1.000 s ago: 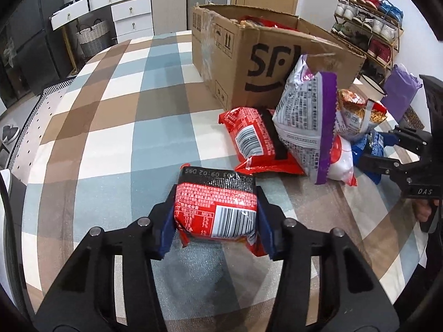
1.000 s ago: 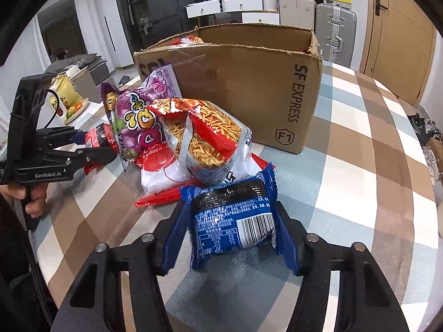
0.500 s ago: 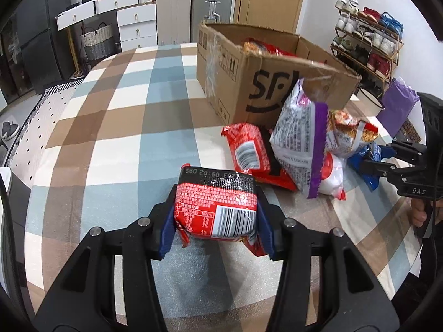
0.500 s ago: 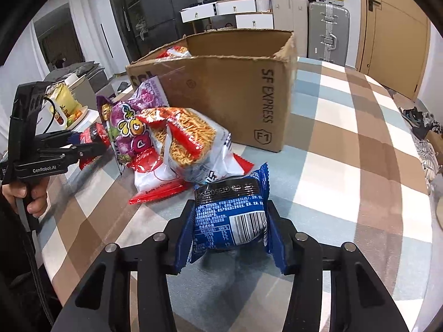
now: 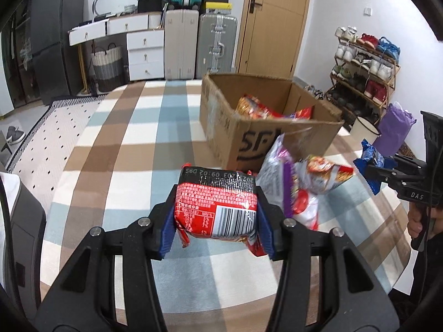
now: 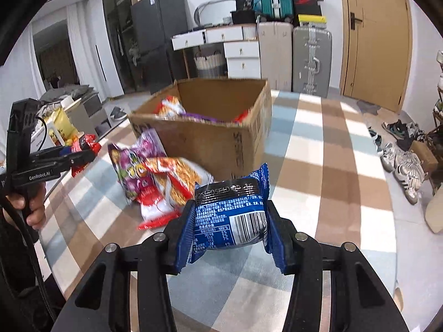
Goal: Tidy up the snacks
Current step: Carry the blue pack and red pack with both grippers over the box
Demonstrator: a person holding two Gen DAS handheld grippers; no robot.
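My left gripper [image 5: 217,225] is shut on a red snack pack [image 5: 216,207] and holds it raised above the table. My right gripper [image 6: 231,228] is shut on a blue snack pack [image 6: 231,221], also raised. An open cardboard box [image 5: 263,135] stands ahead with several snacks inside; it also shows in the right wrist view [image 6: 205,135]. A purple bag [image 5: 277,174] and a noodle bag [image 5: 322,174] lean in a pile in front of the box. The pile also shows in the right wrist view [image 6: 155,177].
The table has a checked cloth [image 5: 119,149]. Suitcases [image 5: 199,44] and white drawers [image 5: 144,52] stand behind it. A shoe rack [image 5: 362,63] is at the right. The other gripper shows at the right edge in the left wrist view [image 5: 401,174] and at the left in the right wrist view [image 6: 55,160].
Both grippers have risen with their packs, so I now look down into the open box. The snack pile sits lower and farther in both views.
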